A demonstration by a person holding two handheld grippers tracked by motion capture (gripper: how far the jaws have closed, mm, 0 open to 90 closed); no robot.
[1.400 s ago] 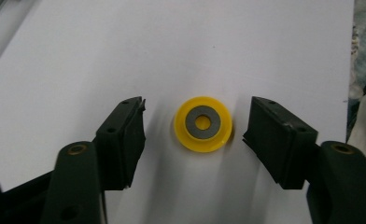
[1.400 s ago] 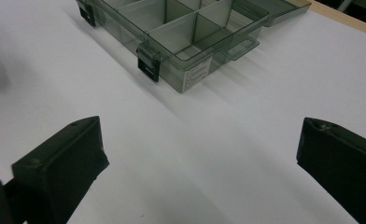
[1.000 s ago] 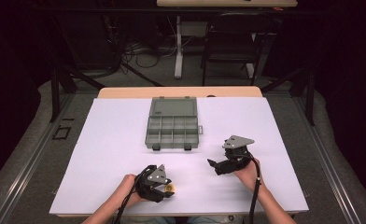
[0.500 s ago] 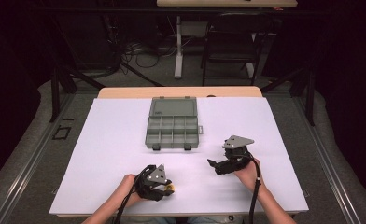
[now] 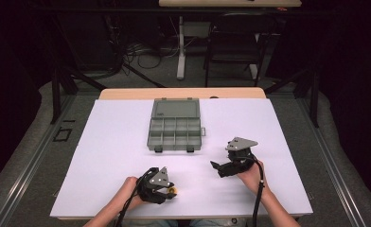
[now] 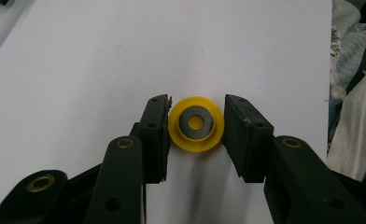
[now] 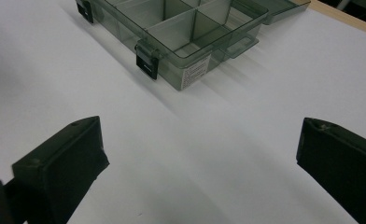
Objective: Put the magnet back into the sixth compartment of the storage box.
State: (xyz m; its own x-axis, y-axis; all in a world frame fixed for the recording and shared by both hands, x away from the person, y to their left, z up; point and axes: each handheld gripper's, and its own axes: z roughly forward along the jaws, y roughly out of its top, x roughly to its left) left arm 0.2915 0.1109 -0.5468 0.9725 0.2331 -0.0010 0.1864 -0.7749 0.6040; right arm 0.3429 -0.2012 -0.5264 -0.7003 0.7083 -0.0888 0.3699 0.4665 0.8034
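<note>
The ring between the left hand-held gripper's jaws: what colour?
Yellow ring with a dark grey inner washer, clearest in the left gripper view.

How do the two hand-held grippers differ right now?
The left gripper has its fingers drawn in on both sides of a small yellow ring, having just been closing on it; the right gripper has its fingers spread wide with nothing between them. The left sits near the table's front edge; the right sits farther in, aimed at the open grey compartment box. Both have black fingers.
</note>
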